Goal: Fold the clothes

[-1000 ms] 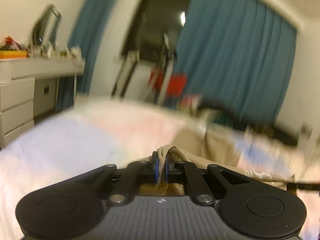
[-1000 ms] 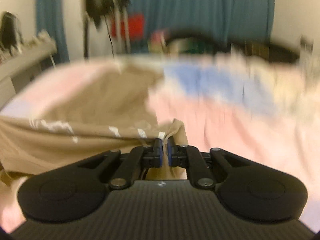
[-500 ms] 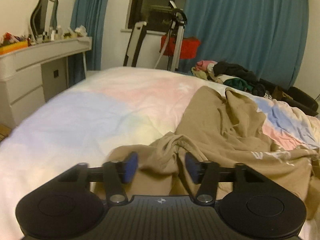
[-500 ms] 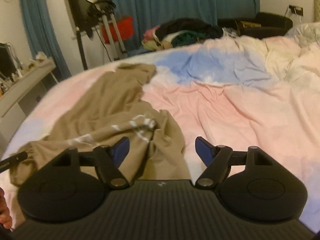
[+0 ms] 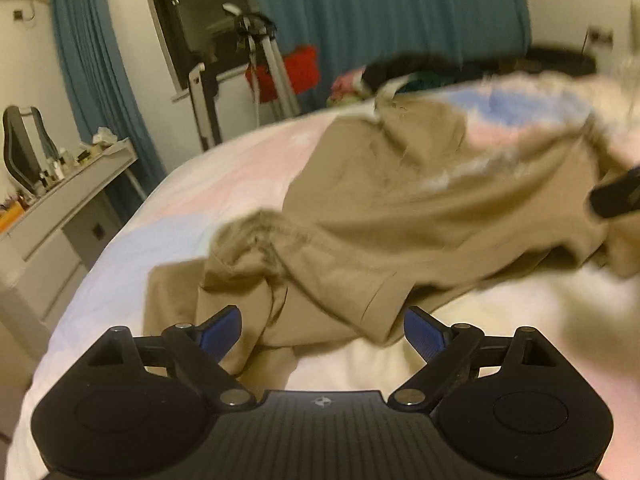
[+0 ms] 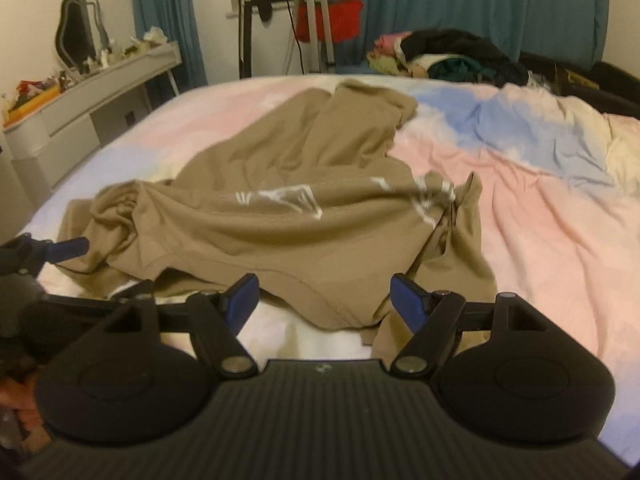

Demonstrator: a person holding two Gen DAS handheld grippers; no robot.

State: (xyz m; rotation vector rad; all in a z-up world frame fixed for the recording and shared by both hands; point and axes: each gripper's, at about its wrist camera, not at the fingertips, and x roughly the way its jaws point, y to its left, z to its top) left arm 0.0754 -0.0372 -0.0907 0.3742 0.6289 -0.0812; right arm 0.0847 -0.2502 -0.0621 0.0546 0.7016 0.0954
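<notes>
A tan T-shirt (image 6: 280,200) with a white print lies crumpled across the pastel bedspread (image 6: 540,220). In the blurred left wrist view the same shirt (image 5: 400,208) fills the middle. My left gripper (image 5: 322,328) hovers over the bunched sleeve and hem at the shirt's near left; its jaws are opening, cloth lies under the gap, and the pads do not press it. My right gripper (image 6: 324,296) stands open over the near hem, not touching it. A blue-padded left finger (image 6: 68,248) shows at the left edge of the right wrist view.
A pile of dark and coloured clothes (image 6: 452,56) sits at the far edge of the bed. A white dresser (image 6: 92,96) with clutter and a mirror stands at the left. A metal stand (image 6: 312,20) and blue curtains are behind the bed.
Both grippers were shut on the shirt's edge, then spread apart and let it go. The shirt now lies on the bed, and both grippers have drawn back from it.
</notes>
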